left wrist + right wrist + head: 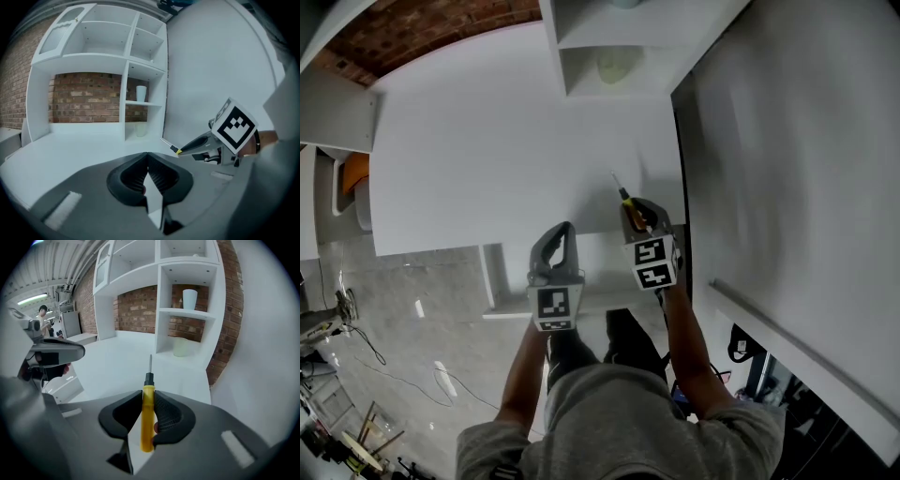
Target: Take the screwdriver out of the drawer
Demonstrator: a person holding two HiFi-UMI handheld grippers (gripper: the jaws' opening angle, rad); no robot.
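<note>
My right claw (pixel 148 395) is closed on the screwdriver (pixel 148 414), with both pads pinching the yellow handle. The handle runs straight down the middle of the jaws. Its butt sits back in the throat of the claw, and the black collar and thin metal shaft stick out past the fingertips. In the head view the right claw (pixel 632 212) is at the desk's (pixel 487 141) near right corner. The screwdriver (pixel 623 196) is off the surface and slants up and left, its tip over the desk just inside the right edge.

My left claw (pixel 147 158) has its tips pressed together with nothing between them. It sits just beside the right one, lower along the desk's near edge (pixel 563 231).

An open white drawer (pixel 63 386) shows low on the left of the right gripper view, well apart from the screwdriver. At the desk's far right corner stands a white shelf unit (pixel 187 268), backed by a brick wall (pixel 138 308). It has a white cup (pixel 189 299) on one shelf and a pale tub (pixel 181 347) below.
</note>
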